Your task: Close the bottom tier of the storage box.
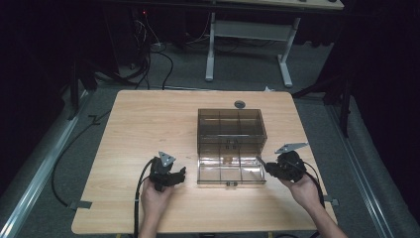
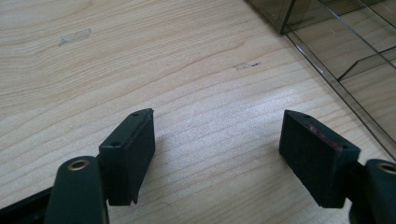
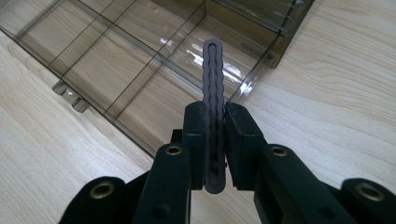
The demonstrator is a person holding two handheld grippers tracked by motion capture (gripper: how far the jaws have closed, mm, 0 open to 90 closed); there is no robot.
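A smoky clear compartment box (image 1: 230, 171) lies open at the table's middle, its lid (image 1: 231, 125) standing up behind the tray. My right gripper (image 1: 266, 167) sits at the tray's right front corner, shut on a thin dark grey strip (image 3: 214, 84) with wavy ridges. The strip stands on edge between the pads and points over the tray's compartments (image 3: 140, 70). My left gripper (image 1: 179, 174) rests to the left of the box, open, with bare wood between its pads (image 2: 133, 154). The box's corner (image 2: 345, 51) lies to the upper right in the left gripper view.
A small grey round disc (image 1: 239, 104) lies on the table (image 1: 148, 124) behind the box. Bits of clear tape (image 2: 74, 36) stick to the wood. Two latch tabs (image 3: 70, 95) jut from the tray's front edge. Beyond the table are cables and another table's white legs (image 1: 210, 49).
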